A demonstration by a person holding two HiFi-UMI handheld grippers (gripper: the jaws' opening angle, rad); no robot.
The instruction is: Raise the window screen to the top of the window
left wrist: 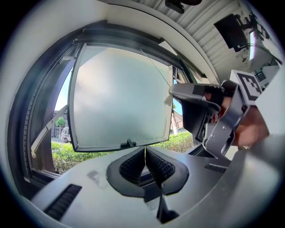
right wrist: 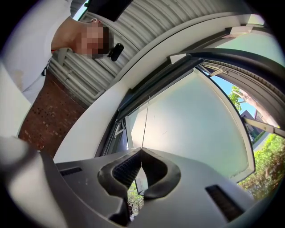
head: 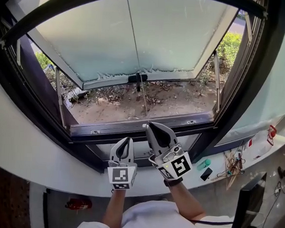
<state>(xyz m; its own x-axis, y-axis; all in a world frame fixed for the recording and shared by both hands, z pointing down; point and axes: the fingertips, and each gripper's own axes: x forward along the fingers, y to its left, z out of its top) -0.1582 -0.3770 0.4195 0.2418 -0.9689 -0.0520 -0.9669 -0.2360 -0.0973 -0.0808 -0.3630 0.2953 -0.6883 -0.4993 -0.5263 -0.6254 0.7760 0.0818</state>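
Right gripper (right wrist: 141, 151): the jaws are pressed together on the thin pull cord (right wrist: 146, 120), which runs straight up from the jaw tips across the window screen (right wrist: 196, 129).

Left gripper (left wrist: 145, 153): the jaws are pressed together, with a thin pale line between the pads. Whether this line is the cord cannot be told.

In the head view, the left gripper sits just beside the right one and lower, and both are in front of the dark lower window frame (head: 132, 127).

The pale, translucent window screen covers the upper part of the opening. Its bottom bar (head: 135, 80) hangs well above the frame. Soil and plants show through the open gap below the bar.
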